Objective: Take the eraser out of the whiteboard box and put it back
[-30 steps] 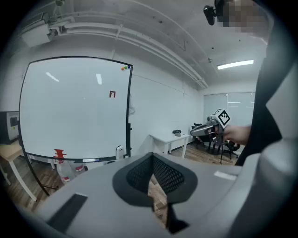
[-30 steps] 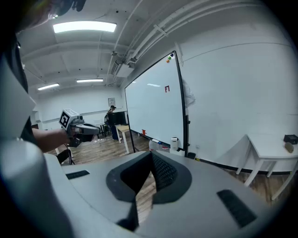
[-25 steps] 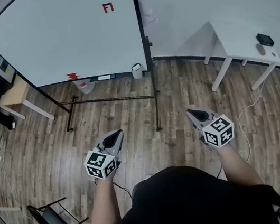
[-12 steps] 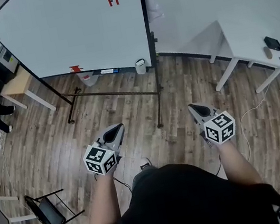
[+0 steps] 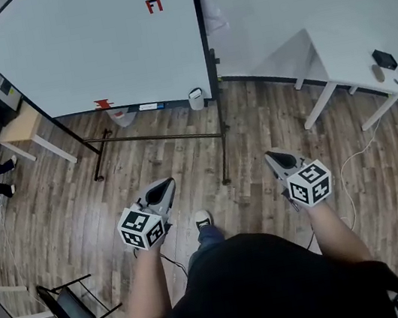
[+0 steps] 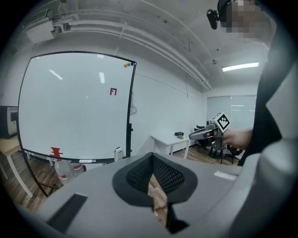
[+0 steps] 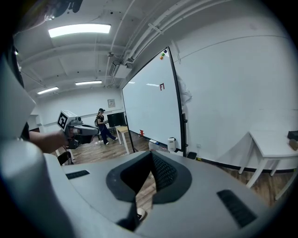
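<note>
Claws are both shut tight and empty: left claw [image 5: 162, 189], right claw [image 5: 273, 158].
They hang over the floor [image 5: 253, 122], well apart from the white box [image 5: 195, 99] at the whiteboard's [image 5: 89, 52] bottom right corner. No eraser shows; likely it is inside. Taking it out and putting it back are both left.
</note>
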Demonstrator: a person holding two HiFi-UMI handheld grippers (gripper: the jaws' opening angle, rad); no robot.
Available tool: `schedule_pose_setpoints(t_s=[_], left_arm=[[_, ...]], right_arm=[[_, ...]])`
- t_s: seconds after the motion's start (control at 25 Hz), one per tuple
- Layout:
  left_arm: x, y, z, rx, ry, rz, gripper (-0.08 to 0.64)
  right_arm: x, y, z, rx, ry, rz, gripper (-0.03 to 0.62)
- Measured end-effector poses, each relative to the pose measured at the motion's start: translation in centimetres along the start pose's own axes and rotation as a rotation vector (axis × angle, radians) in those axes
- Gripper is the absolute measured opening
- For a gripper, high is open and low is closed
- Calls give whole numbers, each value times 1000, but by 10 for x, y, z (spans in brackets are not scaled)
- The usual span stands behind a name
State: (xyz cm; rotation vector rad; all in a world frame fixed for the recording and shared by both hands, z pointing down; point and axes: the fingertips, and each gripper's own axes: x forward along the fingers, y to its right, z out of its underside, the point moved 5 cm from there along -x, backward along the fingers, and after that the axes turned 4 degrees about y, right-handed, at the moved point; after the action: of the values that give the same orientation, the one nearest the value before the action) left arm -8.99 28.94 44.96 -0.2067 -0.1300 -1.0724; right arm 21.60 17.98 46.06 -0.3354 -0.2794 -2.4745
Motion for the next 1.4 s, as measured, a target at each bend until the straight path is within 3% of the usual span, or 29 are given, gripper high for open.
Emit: schedule_pose_setpoints(t_s=[1.4], left_arm=[[76,-93,3,-11,-54,98,12]], right_arm=[[89,31,-14,28,-49,63,-6]])
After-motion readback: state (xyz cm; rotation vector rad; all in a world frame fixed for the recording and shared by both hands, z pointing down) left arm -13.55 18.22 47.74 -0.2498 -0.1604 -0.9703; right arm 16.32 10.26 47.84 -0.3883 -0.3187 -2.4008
